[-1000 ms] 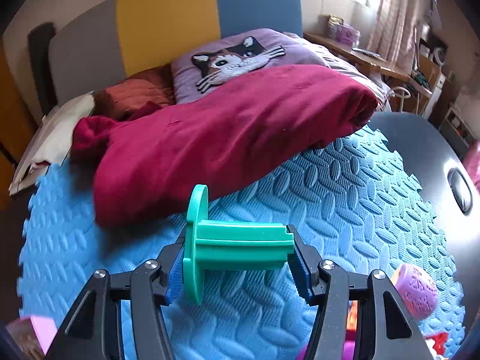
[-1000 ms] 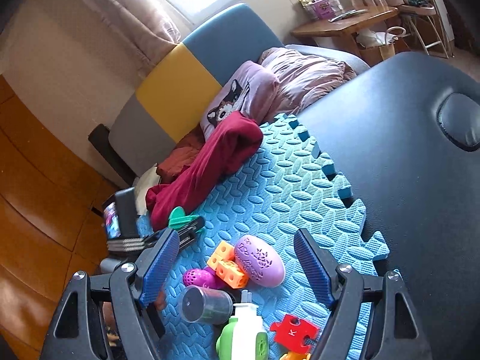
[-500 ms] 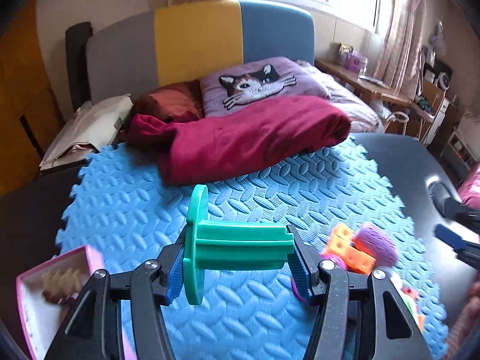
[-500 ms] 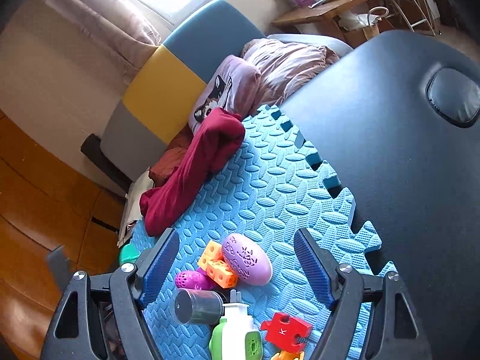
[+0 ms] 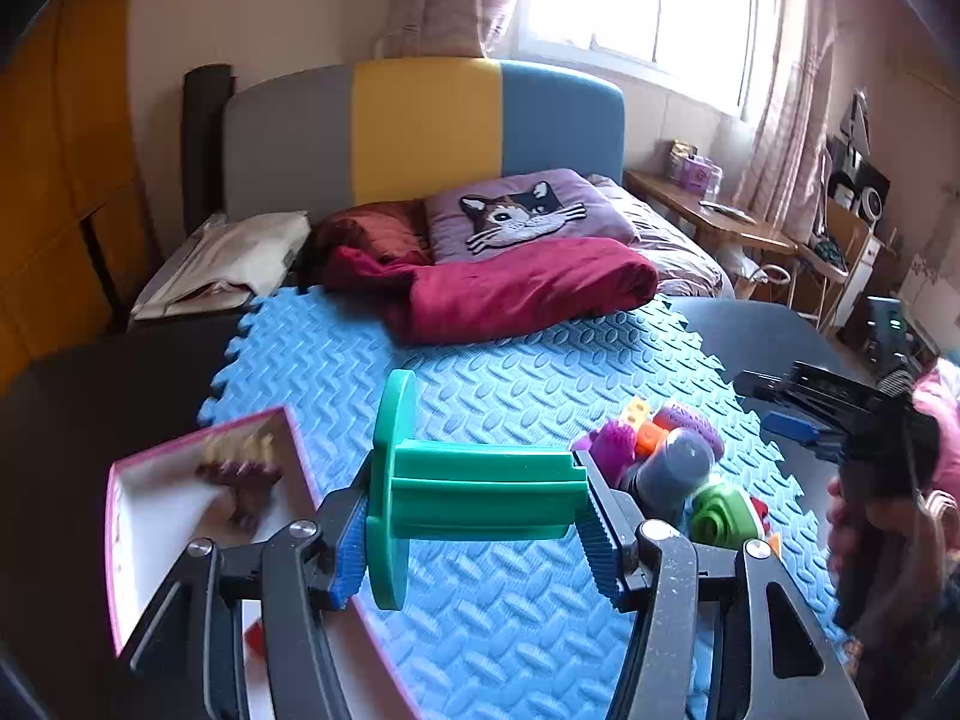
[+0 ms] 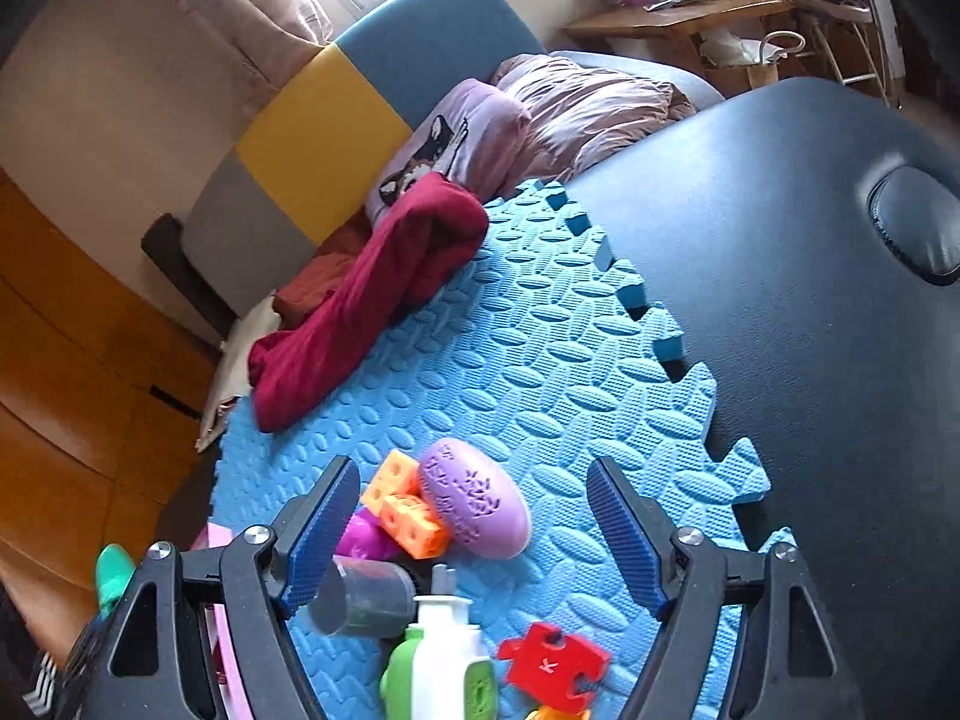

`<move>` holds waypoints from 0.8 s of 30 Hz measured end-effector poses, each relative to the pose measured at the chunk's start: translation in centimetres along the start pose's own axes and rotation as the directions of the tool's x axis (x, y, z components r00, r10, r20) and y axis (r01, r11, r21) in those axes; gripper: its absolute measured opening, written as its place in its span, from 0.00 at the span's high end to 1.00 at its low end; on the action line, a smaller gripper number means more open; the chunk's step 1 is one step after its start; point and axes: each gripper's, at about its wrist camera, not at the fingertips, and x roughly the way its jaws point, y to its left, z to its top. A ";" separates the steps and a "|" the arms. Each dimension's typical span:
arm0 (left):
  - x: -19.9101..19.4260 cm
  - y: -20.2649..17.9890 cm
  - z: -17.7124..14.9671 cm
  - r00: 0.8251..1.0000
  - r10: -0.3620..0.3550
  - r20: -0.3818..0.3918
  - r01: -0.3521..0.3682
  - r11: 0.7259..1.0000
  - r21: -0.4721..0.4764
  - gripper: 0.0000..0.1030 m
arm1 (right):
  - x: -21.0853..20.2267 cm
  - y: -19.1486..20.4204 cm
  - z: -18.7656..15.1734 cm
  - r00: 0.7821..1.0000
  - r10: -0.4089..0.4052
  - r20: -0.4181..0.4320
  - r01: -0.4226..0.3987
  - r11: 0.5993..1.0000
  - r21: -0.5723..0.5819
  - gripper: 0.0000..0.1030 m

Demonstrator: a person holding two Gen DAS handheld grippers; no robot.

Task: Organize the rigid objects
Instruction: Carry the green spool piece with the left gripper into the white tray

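Note:
My left gripper [image 5: 474,531] is shut on a green flanged peg [image 5: 480,492], carried sideways above the blue foam mat [image 5: 510,384]. A pink-rimmed white box [image 5: 162,534] lies just below and left of it, with a small dark toy inside. My right gripper [image 6: 471,474] hovers over a toy pile, its jaws closing. A purple oval [image 6: 474,501] and orange cubes [image 6: 408,510] sit between the pads, untouched. Nearer the camera are a grey cup [image 6: 366,597], a white-green bottle [image 6: 441,654] and a red puzzle piece [image 6: 552,663].
A dark red blanket [image 5: 516,288] and a cat pillow [image 5: 516,210] lie at the mat's far edge. The dark padded table [image 6: 810,300] extends to the right. A hand [image 5: 852,516] holds the right gripper beside the pile. A magenta ball [image 6: 363,540] touches the cubes.
The left gripper has drawn back and risen with the green peg, bringing the pink-rimmed box and toy pile into its view. The right gripper's jaws have narrowed a little.

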 end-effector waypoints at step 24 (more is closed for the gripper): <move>-5.3 8.8 -8.4 0.998 0.041 -0.046 -0.050 0.977 -0.207 0.42 | 6.4 2.7 -0.1 0.967 -0.103 -0.235 0.010 0.930 -0.366 0.40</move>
